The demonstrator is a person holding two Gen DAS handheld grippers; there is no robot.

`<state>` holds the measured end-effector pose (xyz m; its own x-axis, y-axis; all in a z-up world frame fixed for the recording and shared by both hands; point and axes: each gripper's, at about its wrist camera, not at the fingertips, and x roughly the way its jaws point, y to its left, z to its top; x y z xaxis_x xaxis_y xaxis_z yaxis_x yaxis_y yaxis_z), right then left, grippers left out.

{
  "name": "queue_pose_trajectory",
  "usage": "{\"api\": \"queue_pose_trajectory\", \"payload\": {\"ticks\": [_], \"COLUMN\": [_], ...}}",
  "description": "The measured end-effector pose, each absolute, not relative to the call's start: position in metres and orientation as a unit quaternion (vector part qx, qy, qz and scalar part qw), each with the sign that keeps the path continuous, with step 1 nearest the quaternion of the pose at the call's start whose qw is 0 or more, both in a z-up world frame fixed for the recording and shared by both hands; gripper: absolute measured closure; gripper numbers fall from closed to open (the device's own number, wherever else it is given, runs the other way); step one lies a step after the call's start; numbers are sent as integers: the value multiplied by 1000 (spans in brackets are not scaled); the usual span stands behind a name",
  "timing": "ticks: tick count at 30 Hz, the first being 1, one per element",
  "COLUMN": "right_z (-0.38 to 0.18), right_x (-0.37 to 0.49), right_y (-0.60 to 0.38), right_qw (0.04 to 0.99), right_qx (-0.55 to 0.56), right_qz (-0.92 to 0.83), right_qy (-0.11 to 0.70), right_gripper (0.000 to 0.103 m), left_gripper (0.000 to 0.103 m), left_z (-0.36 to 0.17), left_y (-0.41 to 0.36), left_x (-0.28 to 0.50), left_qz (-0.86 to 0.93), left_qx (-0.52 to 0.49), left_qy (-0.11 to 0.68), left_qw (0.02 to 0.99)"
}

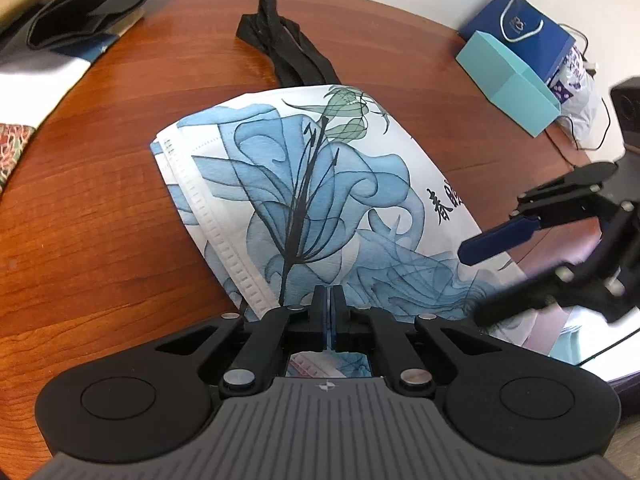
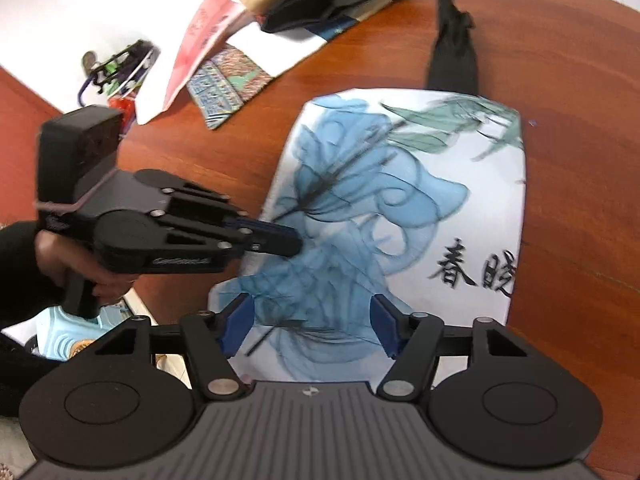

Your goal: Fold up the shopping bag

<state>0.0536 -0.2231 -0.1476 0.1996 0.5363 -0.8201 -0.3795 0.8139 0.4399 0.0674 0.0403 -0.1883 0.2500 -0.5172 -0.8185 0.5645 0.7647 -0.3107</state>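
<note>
Bag (image 1: 320, 184) is laid flat mid-bench (image 1: 100, 200), already folded at least once: layered edges are stacked along its side away from the blue box (image 1: 508, 80), so it is judged partly done. More folds are left. The long axis is seen running from the near bench edge toward the black handles (image 1: 288, 52), which trail off the bag's far end.

Left claw (image 1: 330, 308) is closed tight at the bag's near edge; whether fabric is pinched cannot be told. Right claw (image 2: 312, 320) is held part open over the bag's near end, nothing gripped.
</note>
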Motion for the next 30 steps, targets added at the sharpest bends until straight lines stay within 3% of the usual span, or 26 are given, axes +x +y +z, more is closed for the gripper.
{"api": "queue_pose_trajectory", "payload": {"ticks": [6, 12, 16, 21, 24, 30], "right_z": [-165, -170, -173, -172, -163, -141], "right_x": [58, 56, 55, 57, 55, 35], "right_y": [-221, -215, -217, -220, -228, -252], "right_qw": [777, 782, 783, 779, 782, 776], "right_qx": [24, 5, 6, 0, -9, -63], "right_qz": [268, 262, 265, 279, 288, 331], "right_qy": [569, 566, 563, 561, 552, 533], "right_gripper": [52, 52, 51, 51, 44, 42], "left_gripper": [99, 99, 100, 101, 101, 101], "left_z": [-183, -158, -175, -190, -194, -196], "left_y": [39, 35, 28, 36, 37, 34], "left_x": [62, 40, 36, 44, 47, 50], "left_qz": [-331, -374, -371, -354, -351, -349], "left_qx": [30, 42, 69, 21, 12, 18], "left_qy": [501, 479, 512, 535, 543, 550], "left_qw": [799, 793, 772, 767, 763, 759]}}
